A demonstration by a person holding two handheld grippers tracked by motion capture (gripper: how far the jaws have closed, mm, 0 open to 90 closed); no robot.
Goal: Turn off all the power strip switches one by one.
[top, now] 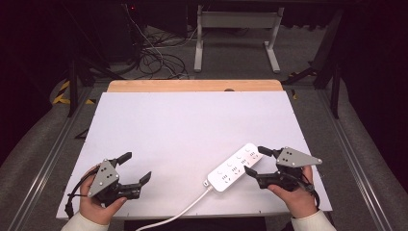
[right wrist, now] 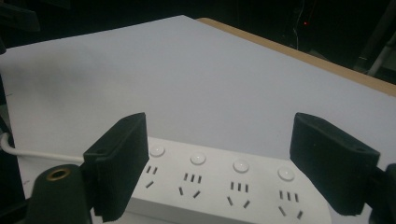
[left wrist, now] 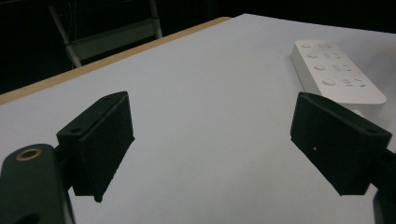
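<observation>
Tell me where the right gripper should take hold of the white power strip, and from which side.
Grip the flat white plastic power strip across its narrow width, near the end farthest from its white cable. Come down from above with the right gripper, one jaw on each long side. The strip lies flat and is long, so probably only its short span fits between the open jaws, which already straddle it.

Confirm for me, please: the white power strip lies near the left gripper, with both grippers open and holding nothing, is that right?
Not quite: the power strip lies near the right gripper, as the high view shows; the left gripper is farther off over bare table. The rest holds: both grippers are open and holding nothing.
</observation>
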